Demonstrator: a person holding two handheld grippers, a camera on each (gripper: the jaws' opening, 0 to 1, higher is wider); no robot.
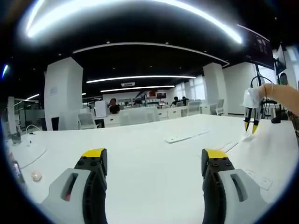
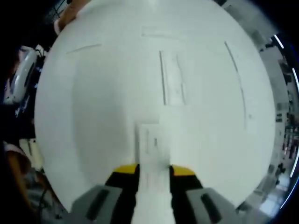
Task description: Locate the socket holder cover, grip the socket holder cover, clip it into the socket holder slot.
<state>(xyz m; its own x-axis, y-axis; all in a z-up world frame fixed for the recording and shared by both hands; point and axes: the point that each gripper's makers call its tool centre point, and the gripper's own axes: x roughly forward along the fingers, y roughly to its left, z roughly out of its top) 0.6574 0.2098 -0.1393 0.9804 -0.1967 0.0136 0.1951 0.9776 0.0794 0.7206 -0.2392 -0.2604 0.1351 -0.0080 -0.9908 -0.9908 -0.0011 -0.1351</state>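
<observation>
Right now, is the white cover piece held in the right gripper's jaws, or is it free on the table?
Held. In the right gripper view, the white cover runs down between the yellow-tipped jaws of the right gripper, which sit against its two sides.

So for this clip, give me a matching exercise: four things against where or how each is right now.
Things:
1. left gripper
2. right gripper
3. cover
4. long strip

States:
A. lying flat on the table, ahead of the right gripper
B. between the right gripper's jaws
C. open, holding nothing
D. shut on a white piece

Pairs: 1-C, 2-D, 3-B, 4-A
</observation>
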